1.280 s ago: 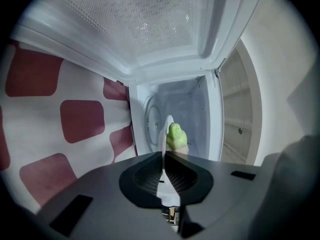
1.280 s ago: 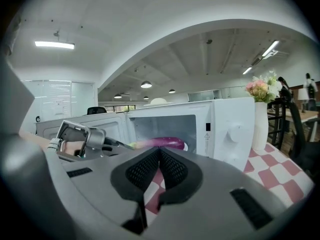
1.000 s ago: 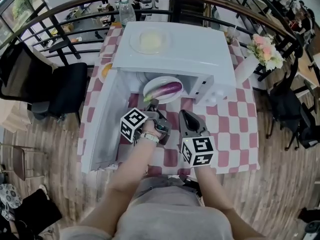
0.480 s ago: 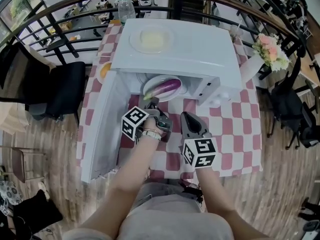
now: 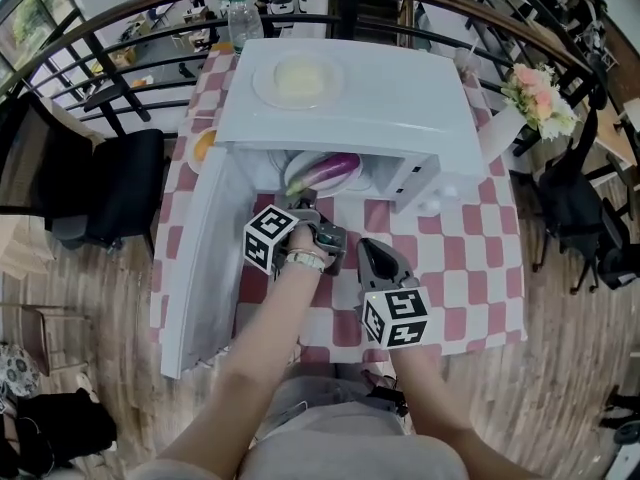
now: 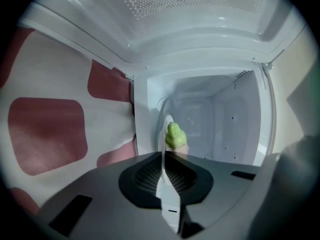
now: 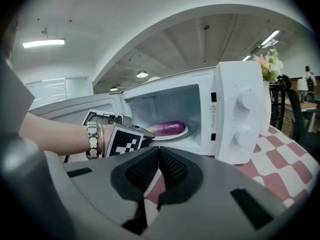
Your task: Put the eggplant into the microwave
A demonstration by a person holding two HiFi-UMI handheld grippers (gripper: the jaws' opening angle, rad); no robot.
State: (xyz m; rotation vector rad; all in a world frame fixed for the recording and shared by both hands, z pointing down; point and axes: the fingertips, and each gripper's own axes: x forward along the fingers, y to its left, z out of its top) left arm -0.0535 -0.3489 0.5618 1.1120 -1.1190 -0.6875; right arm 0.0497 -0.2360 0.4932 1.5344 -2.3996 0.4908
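A purple eggplant (image 5: 334,169) with a green stem (image 6: 174,135) lies on a white plate (image 5: 296,180) at the mouth of the open white microwave (image 5: 350,98). My left gripper (image 5: 304,208) reaches to the plate's near rim. In the left gripper view its jaws (image 6: 164,156) are shut on that thin white rim. My right gripper (image 5: 366,245) hangs shut and empty over the checkered cloth, to the right of the left hand. In the right gripper view (image 7: 159,151) the eggplant (image 7: 167,128) shows inside the cavity.
The microwave door (image 5: 200,258) swings open to the left. A pale plate (image 5: 297,78) sits on the microwave's top. An orange (image 5: 204,146) lies at its left and a flower vase (image 5: 535,98) stands at the right. The red-checked tablecloth (image 5: 460,258) spreads right of the grippers. A black chair (image 5: 110,183) stands left.
The left gripper and the plate with the eggplant have slid a little further under the microwave's top. The right gripper has sunk slightly. Both stay shut.
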